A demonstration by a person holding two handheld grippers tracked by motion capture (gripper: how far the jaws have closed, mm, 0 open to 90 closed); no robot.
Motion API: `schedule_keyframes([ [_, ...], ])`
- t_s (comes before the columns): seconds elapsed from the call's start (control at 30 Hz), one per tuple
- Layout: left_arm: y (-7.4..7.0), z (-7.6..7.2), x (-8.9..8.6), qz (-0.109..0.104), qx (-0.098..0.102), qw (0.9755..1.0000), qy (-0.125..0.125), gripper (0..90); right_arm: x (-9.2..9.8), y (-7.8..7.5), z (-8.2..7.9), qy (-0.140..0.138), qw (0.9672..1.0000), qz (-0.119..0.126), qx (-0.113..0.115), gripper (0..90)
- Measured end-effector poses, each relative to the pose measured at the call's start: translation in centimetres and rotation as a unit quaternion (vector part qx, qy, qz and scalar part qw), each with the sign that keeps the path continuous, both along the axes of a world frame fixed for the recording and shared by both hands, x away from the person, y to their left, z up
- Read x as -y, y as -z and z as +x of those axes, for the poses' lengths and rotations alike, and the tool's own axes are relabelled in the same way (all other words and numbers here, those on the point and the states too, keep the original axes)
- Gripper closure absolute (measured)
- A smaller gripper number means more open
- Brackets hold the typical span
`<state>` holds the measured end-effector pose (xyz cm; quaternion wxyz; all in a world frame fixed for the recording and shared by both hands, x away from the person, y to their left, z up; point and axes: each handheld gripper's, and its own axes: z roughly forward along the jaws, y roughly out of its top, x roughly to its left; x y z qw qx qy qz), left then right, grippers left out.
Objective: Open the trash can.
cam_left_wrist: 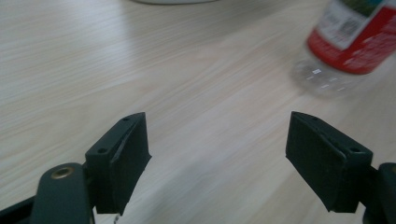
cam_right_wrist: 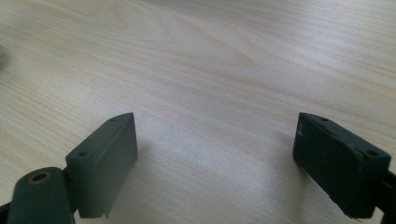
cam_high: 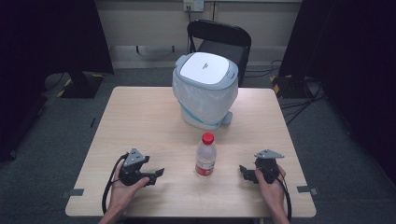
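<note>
A clear plastic water bottle (cam_high: 205, 156) with a red screw cap and a red label band stands upright on the desk (cam_high: 140, 116), its long axis vertical and its cap pointing straight up. It sits between the two claws, to the right of the left claw (cam_high: 157, 174) and to the left of the right claw (cam_high: 243, 171), touching neither. In the left gripper view the bottle (cam_left_wrist: 348, 44) appears ahead and off to the right of the jaws, blurred, with its ribbed transparent base and the lower edge of the red label in sight.

The left claw is spread wide with nothing between its flat black pads, only bare desk. The right claw (cam_right_wrist: 243, 154) is likewise wide apart and empty, hovering low over the wood. Both claws are matte black, blocky and wedge-shaped, with small screw holes along the edges; each is carried in one of the person's hands and topped by a grey three-cornered plate.

The desk is pale laminate with a fine, light wood grain, rectangular with rounded corners. Well beyond the bottle, farther from both claws, stands a small rounded bin (cam_high: 205, 91) with a smooth white lid, lined with a thin, crinkled translucent plastic bag that drapes over its sides. A black folding chair (cam_high: 219, 39) stands behind the desk.
</note>
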<state>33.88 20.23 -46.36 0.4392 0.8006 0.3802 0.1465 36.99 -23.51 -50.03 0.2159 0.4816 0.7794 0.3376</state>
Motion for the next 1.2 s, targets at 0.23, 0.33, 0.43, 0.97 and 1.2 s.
schedule_keyframes([
  [0.23,-0.8,0.0,4.8,-0.024,0.006,0.9974,0.068,17.6,0.0,0.0,0.0,0.000,1.0000,0.000,0.000,12.9],
  [0.33,-0.9,0.1,6.4,-0.019,0.012,0.9957,0.090,16.0,0.0,0.0,0.0,0.000,1.0000,0.000,0.000,12.9],
  [0.43,-1.0,0.4,8.2,-0.035,0.007,0.9938,0.105,15.8,0.0,0.0,0.0,0.000,1.0000,0.000,0.000,12.9],
  [0.97,-0.3,2.6,12.6,-0.037,0.025,0.9925,0.114,15.6,0.0,0.0,0.0,0.000,1.0000,0.000,0.000,12.9],
  [1.2,0.2,2.8,13.2,-0.031,0.044,0.9920,0.114,21.1,0.0,0.0,0.0,0.000,1.0000,0.000,0.000,12.9],
])
